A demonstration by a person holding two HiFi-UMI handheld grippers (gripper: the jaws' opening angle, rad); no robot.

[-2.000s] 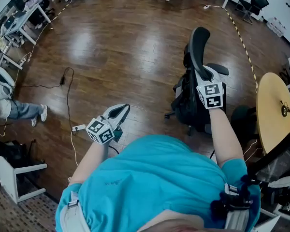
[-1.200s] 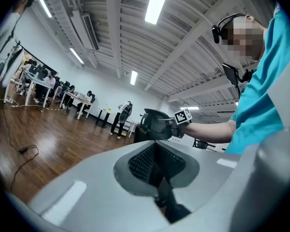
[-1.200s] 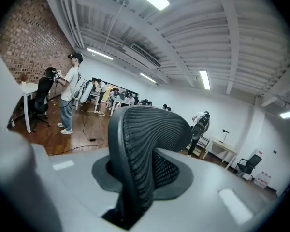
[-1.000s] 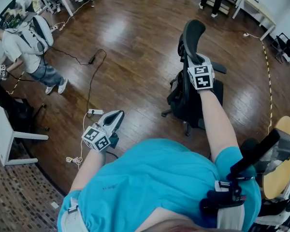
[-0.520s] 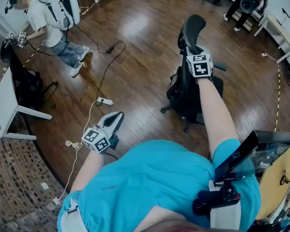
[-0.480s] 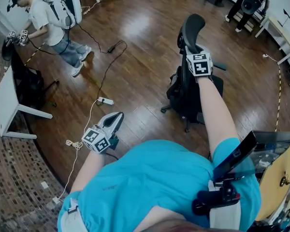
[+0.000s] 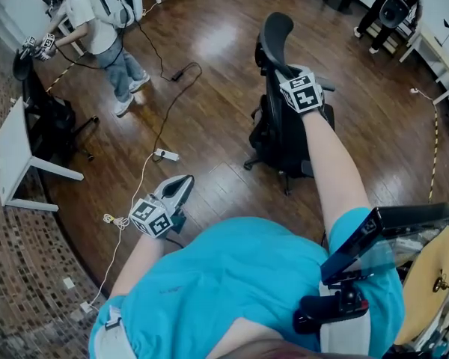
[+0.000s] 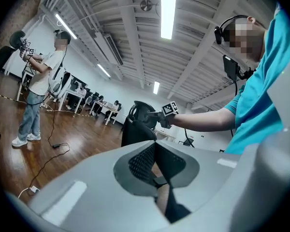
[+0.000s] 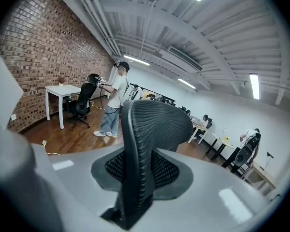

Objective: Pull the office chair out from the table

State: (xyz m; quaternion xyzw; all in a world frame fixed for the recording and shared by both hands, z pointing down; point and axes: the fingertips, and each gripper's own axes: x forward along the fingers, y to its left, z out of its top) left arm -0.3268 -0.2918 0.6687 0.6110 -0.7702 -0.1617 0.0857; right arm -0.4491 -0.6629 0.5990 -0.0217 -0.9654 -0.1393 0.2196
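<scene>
- I am clamping my right tongs on the headrest of the office chair. The jaws are pressing the mesh pad from both sides, up high, where a pull should roll the whole chair on its wheels.
- My right arm is stretching out almost straight, so I am steering the chair at full reach and not crowding its base with my feet.
- My left tongs are hanging low beside my waist, jaws closed together on nothing. One grip seems enough here.
- The chair is standing upright on the open wooden floor, well apart from the round worktop at my right, so I am judging the pull largely done.
- A cable is lying on the floor left of the chair, and the wheels could snag on it.
</scene>
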